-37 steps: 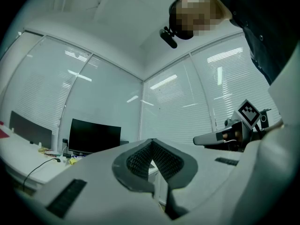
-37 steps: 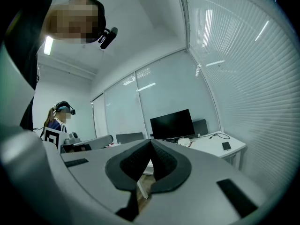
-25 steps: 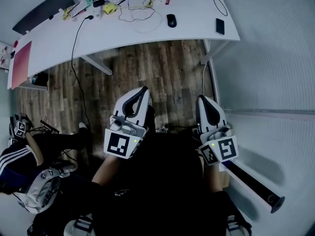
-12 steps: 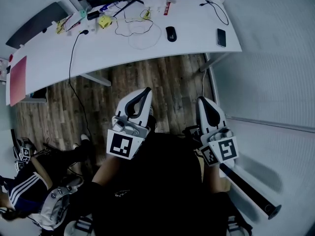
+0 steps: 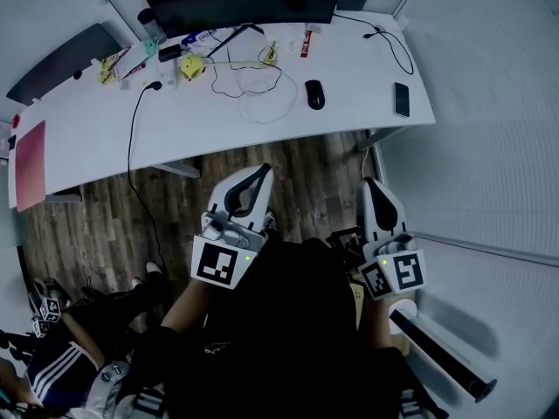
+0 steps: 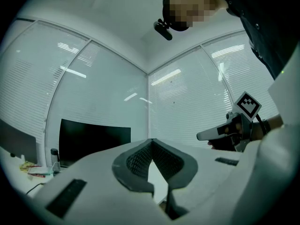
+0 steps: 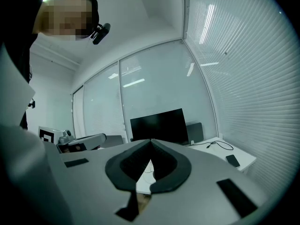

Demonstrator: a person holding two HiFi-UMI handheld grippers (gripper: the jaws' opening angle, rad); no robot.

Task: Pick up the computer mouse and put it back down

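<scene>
Left gripper: jaws together, nothing between them; it is short of the desk.
Right gripper: pinched closed too, empty, also short of the desk.
Computer mouse: on the desk, right of middle, untouched.
Progress: I judge nothing done yet — reach, lift and set-down all remain.
Views: only my head view shows the mouse — the right gripper view catches the phone and monitor.

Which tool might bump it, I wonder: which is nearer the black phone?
Right. The right tool is short of the phone, slightly left; the left tool is much farther left.
</scene>
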